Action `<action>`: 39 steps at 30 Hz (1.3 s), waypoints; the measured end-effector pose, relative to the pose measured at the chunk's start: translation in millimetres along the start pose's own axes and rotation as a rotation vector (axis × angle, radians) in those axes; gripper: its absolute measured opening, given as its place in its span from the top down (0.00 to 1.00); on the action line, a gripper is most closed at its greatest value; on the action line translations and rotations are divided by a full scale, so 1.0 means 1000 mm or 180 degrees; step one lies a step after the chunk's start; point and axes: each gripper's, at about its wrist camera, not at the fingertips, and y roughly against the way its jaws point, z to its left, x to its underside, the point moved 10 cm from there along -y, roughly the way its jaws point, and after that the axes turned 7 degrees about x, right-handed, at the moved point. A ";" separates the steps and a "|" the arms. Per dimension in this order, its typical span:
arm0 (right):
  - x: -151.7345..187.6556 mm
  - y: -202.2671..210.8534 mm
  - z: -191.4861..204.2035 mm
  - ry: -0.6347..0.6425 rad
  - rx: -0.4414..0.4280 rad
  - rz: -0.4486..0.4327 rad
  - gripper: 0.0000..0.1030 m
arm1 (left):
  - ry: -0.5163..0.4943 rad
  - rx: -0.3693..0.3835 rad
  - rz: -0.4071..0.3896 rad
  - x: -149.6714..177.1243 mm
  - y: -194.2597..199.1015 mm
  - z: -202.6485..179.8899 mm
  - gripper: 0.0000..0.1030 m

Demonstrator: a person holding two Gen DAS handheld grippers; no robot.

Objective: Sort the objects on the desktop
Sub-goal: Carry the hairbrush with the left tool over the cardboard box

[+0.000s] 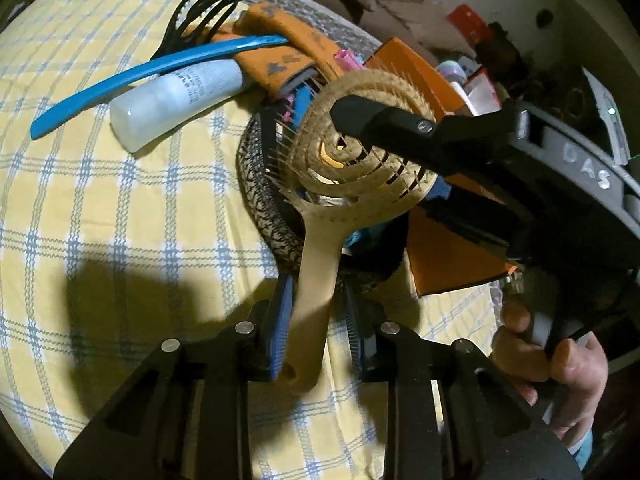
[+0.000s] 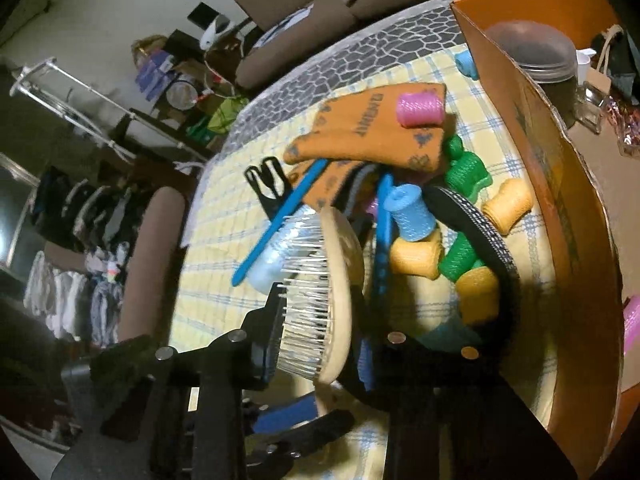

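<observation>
Both tools grip one beige hairbrush (image 1: 320,184) above the checked tabletop (image 1: 120,200): the left tool (image 1: 320,320) is clamped on its handle, the right tool (image 2: 320,320) is clenched across the bristled head, apparently a handover so the brush can be carried off for sorting. Beyond lie a white tube (image 1: 176,100), a blue shoehorn (image 1: 120,84) and orange socks (image 2: 376,132), with coloured hair rollers (image 2: 416,256) heaped beside an orange box (image 2: 560,200), likely the sorting destination.
</observation>
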 end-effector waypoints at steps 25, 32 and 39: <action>-0.014 0.055 0.019 -0.0115 -0.0713 -0.0117 0.69 | -0.0579 -0.0382 -0.0166 -0.012 -0.004 -0.060 0.82; -0.020 0.077 0.023 -0.0104 -0.0889 -0.0218 0.69 | -0.0738 -0.0465 -0.0302 -0.011 0.028 -0.077 0.82; -0.036 0.122 0.016 -0.0163 -0.1111 -0.0542 0.69 | -0.0989 -0.0473 -0.0335 -0.027 0.028 -0.123 0.82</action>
